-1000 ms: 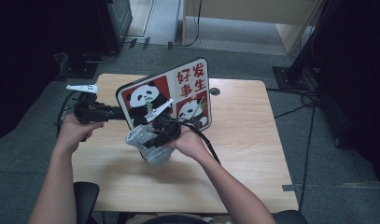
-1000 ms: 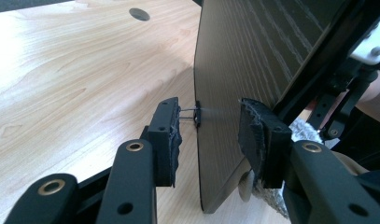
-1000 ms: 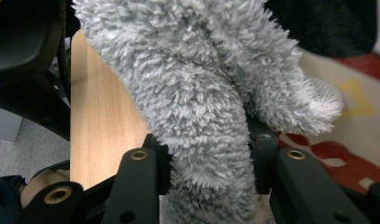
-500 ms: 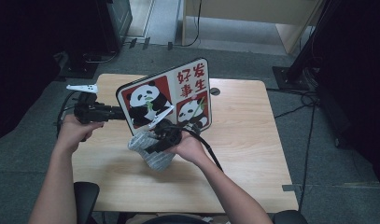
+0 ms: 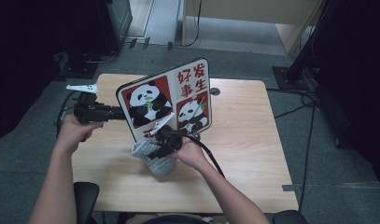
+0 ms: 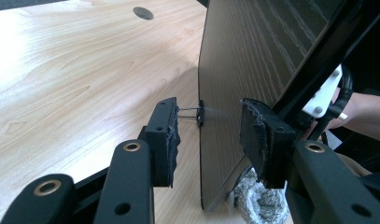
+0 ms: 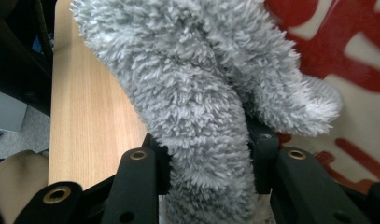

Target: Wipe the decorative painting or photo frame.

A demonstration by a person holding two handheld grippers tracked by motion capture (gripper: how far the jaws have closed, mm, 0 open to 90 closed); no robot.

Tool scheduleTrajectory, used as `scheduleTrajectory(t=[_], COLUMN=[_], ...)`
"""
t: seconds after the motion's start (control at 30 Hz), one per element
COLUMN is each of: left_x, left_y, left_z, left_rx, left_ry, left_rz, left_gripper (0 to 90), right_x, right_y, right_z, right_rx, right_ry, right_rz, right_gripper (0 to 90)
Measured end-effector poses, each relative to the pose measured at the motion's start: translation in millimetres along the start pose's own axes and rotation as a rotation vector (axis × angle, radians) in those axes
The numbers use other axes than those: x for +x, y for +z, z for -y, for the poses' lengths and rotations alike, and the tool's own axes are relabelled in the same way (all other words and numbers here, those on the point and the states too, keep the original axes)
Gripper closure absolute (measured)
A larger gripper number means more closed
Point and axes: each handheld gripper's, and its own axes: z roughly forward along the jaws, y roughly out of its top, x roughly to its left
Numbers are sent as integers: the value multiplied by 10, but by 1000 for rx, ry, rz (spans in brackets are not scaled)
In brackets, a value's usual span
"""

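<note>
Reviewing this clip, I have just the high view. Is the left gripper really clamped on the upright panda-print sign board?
Observer: It looks open. In the left gripper view, the left gripper straddles the edge of the thin rectangular panda-print sign board, with a clear gap between one pad and the board.
Operator: What exactly is the right gripper holding?
Observer: The right gripper is shut on a grey fluffy cloth, pinched between both jaws.
Operator: What does the board's back look like?
Observer: Dark, with a wood-grain texture.
</note>
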Motion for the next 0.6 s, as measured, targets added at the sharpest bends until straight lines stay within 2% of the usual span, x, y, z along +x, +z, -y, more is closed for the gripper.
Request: scheduleTrajectory(t=[0.3,0.5,0.6], left_x=[7,13,11], left_y=[-7,-12,-7], left_z=[2,4,4], left_rx=[-4,-5,-4], left_ry=[-1,-3,-3], left_rz=[-8,-16,-20], left_gripper=[554,527,521], right_x=[-26,-12,12], right_y=[55,2,-46], right_z=[63,43,24], right_rx=[-6,6,-3], right_ry=[3,29,13], right_rz=[-10,-37,-31], right_gripper=[642,651,653])
